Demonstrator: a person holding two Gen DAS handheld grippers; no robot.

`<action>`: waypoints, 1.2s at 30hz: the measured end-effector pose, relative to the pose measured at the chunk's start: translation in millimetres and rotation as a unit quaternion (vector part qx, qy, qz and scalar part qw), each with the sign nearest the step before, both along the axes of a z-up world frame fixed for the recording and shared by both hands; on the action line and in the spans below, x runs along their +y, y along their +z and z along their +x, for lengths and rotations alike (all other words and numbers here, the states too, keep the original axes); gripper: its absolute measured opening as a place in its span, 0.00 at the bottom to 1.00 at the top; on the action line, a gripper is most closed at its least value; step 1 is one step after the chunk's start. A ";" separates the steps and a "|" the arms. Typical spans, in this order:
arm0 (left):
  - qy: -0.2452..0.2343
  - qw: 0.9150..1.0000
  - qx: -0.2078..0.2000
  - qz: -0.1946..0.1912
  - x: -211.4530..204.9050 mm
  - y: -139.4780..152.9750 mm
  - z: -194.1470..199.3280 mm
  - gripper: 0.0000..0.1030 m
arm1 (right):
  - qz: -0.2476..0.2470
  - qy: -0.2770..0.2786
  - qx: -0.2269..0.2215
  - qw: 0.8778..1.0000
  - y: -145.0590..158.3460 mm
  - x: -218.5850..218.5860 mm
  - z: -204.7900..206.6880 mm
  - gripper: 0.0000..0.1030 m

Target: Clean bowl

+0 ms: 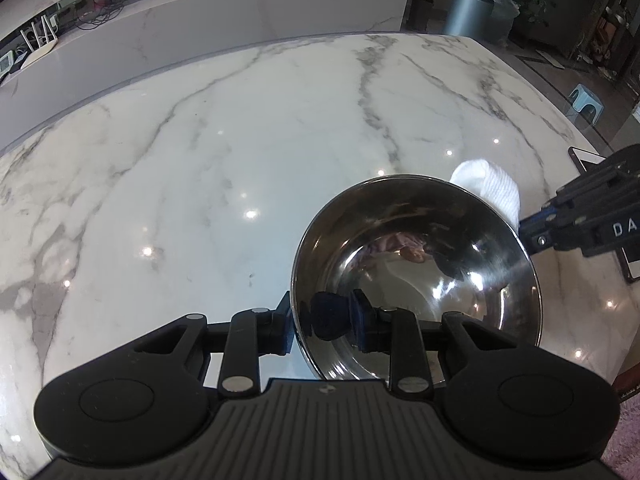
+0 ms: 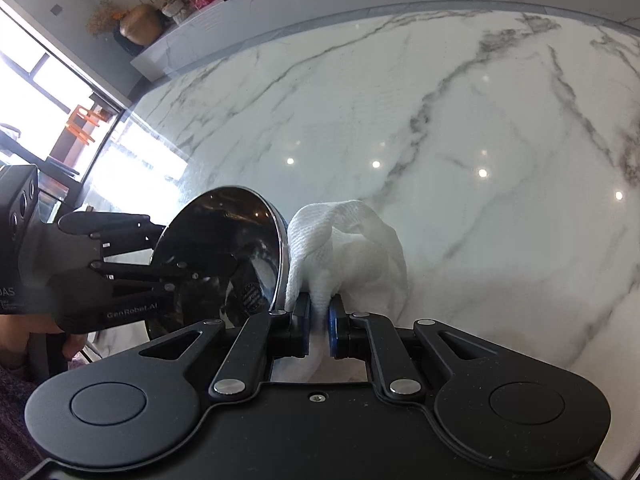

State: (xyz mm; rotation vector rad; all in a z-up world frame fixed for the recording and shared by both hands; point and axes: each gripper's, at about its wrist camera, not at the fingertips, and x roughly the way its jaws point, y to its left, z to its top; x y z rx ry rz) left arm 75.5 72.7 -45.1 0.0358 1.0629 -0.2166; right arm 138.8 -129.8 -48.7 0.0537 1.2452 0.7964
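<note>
Beside the held bowl (image 1: 416, 276), white cloth (image 2: 348, 248).

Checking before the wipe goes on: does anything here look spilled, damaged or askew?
Nothing stands out. The bowl is tilted only because the left gripper holds its rim; the right gripper holds the cloth beside it.

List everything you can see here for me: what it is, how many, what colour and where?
bowl: one, shiny steel, tilted, rim clamped in the left gripper
cloth: one, white, against the bowl's outside, pinched in the right gripper
table: one, white marble with grey veins, under everything
bin: one, grey, on the floor beyond the table
stool: one, pale blue, on the floor to the right
left gripper: one, black, closed on the bowl's rim
right gripper: one, black, blue pads, closed on the cloth
</note>
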 end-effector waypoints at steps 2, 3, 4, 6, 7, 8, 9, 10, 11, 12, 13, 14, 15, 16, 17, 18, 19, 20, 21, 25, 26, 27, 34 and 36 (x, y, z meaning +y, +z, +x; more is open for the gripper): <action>0.001 1.000 0.000 0.000 0.0 0.0 0.5 0.25 | -0.005 0.004 0.006 1.000 -6.2 0.9 -4.8 0.09; 0.001 1.000 0.000 0.000 0.0 0.1 0.5 0.25 | -0.007 0.006 0.007 1.000 -8.3 1.6 -6.8 0.09; 0.002 1.000 0.000 -0.001 0.0 0.2 0.5 0.25 | -0.009 0.008 0.007 1.000 -9.9 2.4 -9.0 0.09; 0.006 1.000 0.004 -0.002 0.3 0.7 0.5 0.25 | -0.010 0.008 0.006 1.000 -10.2 2.3 -9.7 0.08; 0.010 1.000 0.006 0.000 0.2 1.3 0.5 0.25 | -0.010 0.007 0.006 1.000 -10.1 1.9 -9.8 0.08; 0.014 1.000 0.006 0.000 0.7 2.5 0.1 0.25 | -0.011 0.007 0.006 1.000 -9.9 1.7 -10.0 0.08; 0.019 1.000 0.006 -0.001 1.4 3.9 -0.4 0.26 | -0.012 0.008 0.006 1.000 -9.7 1.6 -10.3 0.08; 0.026 1.000 0.007 -0.011 3.3 6.5 -1.3 0.31 | -0.015 0.009 0.004 1.000 -9.5 1.7 -11.1 0.08; 0.032 0.999 0.009 -0.022 5.6 8.1 -1.7 0.34 | -0.016 0.010 0.002 1.000 -9.4 1.5 -11.5 0.08; 0.037 0.999 0.011 -0.032 7.8 9.3 -2.1 0.40 | -0.017 0.009 0.002 1.000 -9.4 1.3 -11.2 0.08; 0.048 0.998 0.017 -0.047 11.0 10.0 -2.6 0.41 | -0.018 0.009 0.002 1.000 -9.3 0.9 -11.1 0.08; 0.057 0.997 0.024 -0.056 13.3 10.1 -3.1 0.41 | -0.018 0.008 0.002 1.000 -9.3 0.6 -11.1 0.08; 0.062 0.996 0.028 -0.061 14.7 9.9 -3.9 0.41 | -0.019 0.008 0.002 1.000 -9.3 0.3 -11.2 0.08; 0.075 0.994 0.034 -0.066 17.1 9.3 -5.8 0.42 | -0.020 0.008 0.001 1.000 -9.0 0.3 -11.5 0.08; 0.087 0.993 0.041 -0.071 19.6 8.4 -7.7 0.42 | -0.022 0.009 0.000 1.000 -8.7 0.2 -11.6 0.08; 0.093 0.992 0.045 -0.076 21.6 7.5 -9.0 0.42 | -0.023 0.010 -0.001 1.000 -8.6 0.4 -11.9 0.08; 0.099 0.990 0.050 -0.084 23.8 6.1 -10.3 0.42 | -0.024 0.010 -0.001 1.000 -8.5 0.6 -12.2 0.08; 0.106 0.989 0.057 -0.092 25.9 4.5 -11.6 0.42 | -0.025 0.010 -0.002 1.000 -8.6 0.8 -12.1 0.08; 0.108 0.988 0.062 -0.095 26.1 3.0 -12.4 0.41 | -0.025 0.010 -0.001 1.000 -8.7 1.1 -11.6 0.08; 0.109 0.986 0.078 -0.097 23.1 -2.7 -13.9 0.37 | -0.026 0.008 -0.001 1.000 -9.1 1.8 -11.3 0.08; 0.107 0.987 0.079 -0.095 21.6 -3.3 -13.7 0.34 | -0.027 0.008 -0.002 1.000 -9.3 3.2 -11.1 0.08; 0.105 0.987 0.079 -0.093 20.2 -3.7 -13.5 0.27 | -0.027 0.008 -0.002 1.000 -9.8 5.2 -10.6 0.08; 0.074 0.994 0.057 -0.054 13.9 -1.6 -12.7 0.24 | -0.028 0.011 -0.006 1.000 -6.8 6.5 -8.8 0.08; 0.059 0.996 0.052 -0.042 11.7 -0.5 -10.3 0.25 | -0.024 0.010 -0.007 1.000 -3.8 5.2 -7.1 0.08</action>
